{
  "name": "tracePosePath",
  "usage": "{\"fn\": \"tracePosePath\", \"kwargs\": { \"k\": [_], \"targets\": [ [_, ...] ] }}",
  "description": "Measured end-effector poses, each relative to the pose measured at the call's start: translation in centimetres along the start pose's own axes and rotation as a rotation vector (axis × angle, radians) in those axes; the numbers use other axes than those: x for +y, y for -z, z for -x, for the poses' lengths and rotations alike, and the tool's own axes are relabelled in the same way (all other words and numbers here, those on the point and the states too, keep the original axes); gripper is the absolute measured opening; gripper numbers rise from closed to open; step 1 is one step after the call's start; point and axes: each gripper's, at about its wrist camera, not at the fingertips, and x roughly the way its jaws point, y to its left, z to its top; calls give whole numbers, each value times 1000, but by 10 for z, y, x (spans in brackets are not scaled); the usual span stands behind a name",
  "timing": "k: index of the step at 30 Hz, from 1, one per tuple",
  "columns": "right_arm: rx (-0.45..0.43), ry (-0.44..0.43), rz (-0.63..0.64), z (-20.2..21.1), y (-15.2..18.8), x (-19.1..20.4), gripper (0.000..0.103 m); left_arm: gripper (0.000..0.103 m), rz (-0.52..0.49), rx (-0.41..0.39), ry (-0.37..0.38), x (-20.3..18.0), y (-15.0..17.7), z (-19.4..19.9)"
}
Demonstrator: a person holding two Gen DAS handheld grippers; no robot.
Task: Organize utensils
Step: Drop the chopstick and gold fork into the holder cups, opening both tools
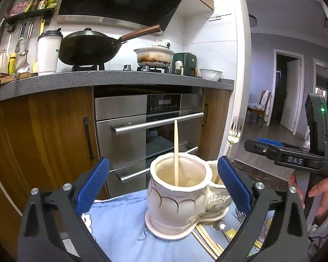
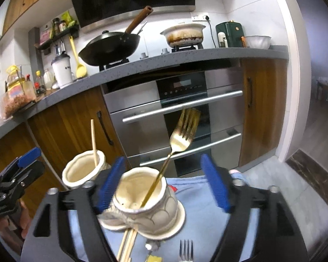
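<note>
On the light blue cloth stands a cream ceramic double-cup utensil holder on its joined saucer base. Its left cup has one wooden chopstick standing nearly upright in it; its right cup has a gold fork leaning tines-up. The left gripper has its blue pads wide apart, holding nothing, with the left cup between them. The right gripper is likewise spread wide and empty around the right cup. Loose chopsticks and a silver fork lie on the cloth before the holder.
</note>
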Motion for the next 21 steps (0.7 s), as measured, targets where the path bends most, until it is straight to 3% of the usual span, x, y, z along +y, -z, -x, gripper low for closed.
{"fn": "tracePosePath", "kwargs": {
  "k": [4,17,21],
  "targets": [
    [-9,8,4,18,5,-6,97,98,-6,14,-22,-4,2,9],
    [26,85,8,54,36,-27,98,98,-50,95,-71,-20,24,27],
    [47,95,26,62,47,-29,98,98,-2,148,-28,-21,35,29]
  ]
}}
